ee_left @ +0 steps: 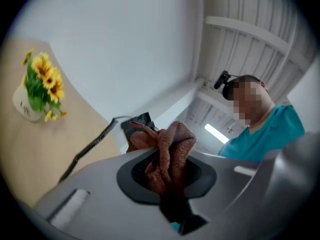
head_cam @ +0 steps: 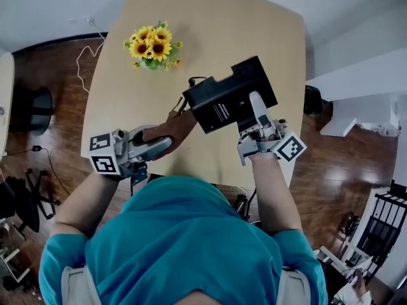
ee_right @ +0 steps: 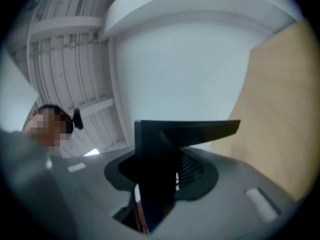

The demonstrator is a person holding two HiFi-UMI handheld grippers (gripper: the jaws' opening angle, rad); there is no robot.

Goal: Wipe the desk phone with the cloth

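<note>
Aloft over the table (head_cam: pixel 191 18), the phone (head_cam: pixel 232 97) hangs tilted, underside up, from the right gripper (head_cam: pixel 259 116) alone. A hard push with the cloth (head_cam: pixel 170 129) could likely twist it loose or pull its cord (head_cam: pixel 191 80) taut. The right jaws stand about half apart, clamped on the phone's edge, while the left gripper (head_cam: pixel 162 145) is closed narrow on the bunched cloth, just beside the phone's left corner.
</note>
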